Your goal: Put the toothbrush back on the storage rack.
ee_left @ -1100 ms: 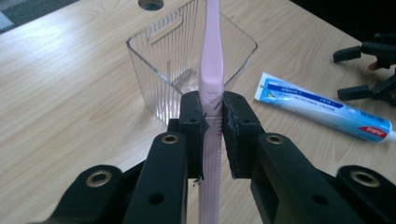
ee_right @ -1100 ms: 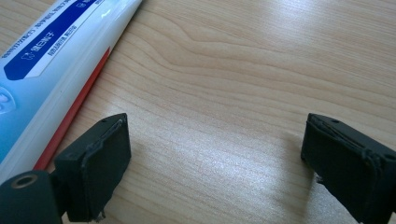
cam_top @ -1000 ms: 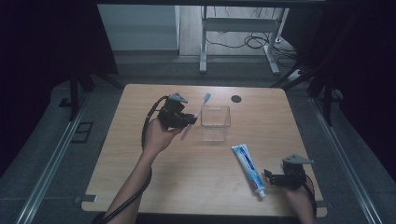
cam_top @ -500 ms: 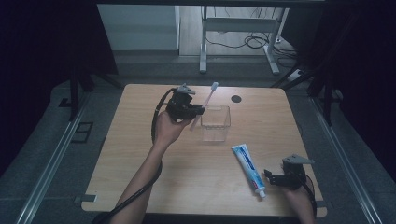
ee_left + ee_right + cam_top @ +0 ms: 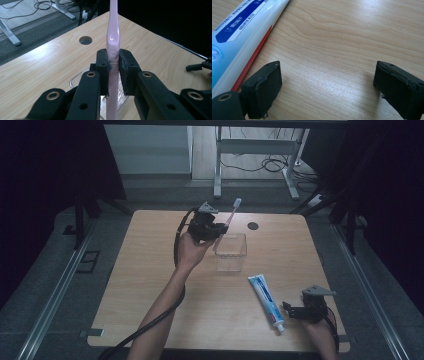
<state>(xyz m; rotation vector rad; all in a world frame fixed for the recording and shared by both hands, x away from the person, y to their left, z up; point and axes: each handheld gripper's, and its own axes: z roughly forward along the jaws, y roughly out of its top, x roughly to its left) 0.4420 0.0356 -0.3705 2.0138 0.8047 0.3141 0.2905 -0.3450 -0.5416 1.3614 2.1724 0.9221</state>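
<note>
My left gripper (image 5: 216,226) is shut on a pink toothbrush (image 5: 231,214), which points up and away over the near-left rim of a clear plastic box (image 5: 231,252). In the left gripper view the toothbrush (image 5: 113,37) stands clamped between the two pads (image 5: 103,65), with the box (image 5: 75,81) below the jaws. A white and blue toothpaste tube (image 5: 266,298) lies on the table at the front right. My right gripper (image 5: 289,309) rests on the table just right of the tube's cap end, open. Its view has bare wood between the pads and the tube (image 5: 239,35) at the left.
The wooden table (image 5: 150,285) has a round cable hole (image 5: 253,225) near the far edge, behind the box. A desk frame and cables stand on the floor beyond the table. Dark curtains flank both sides.
My left hand has carried the toothbrush to the right and slightly up, from left of the box to over its near-left rim. The right gripper has not moved.
</note>
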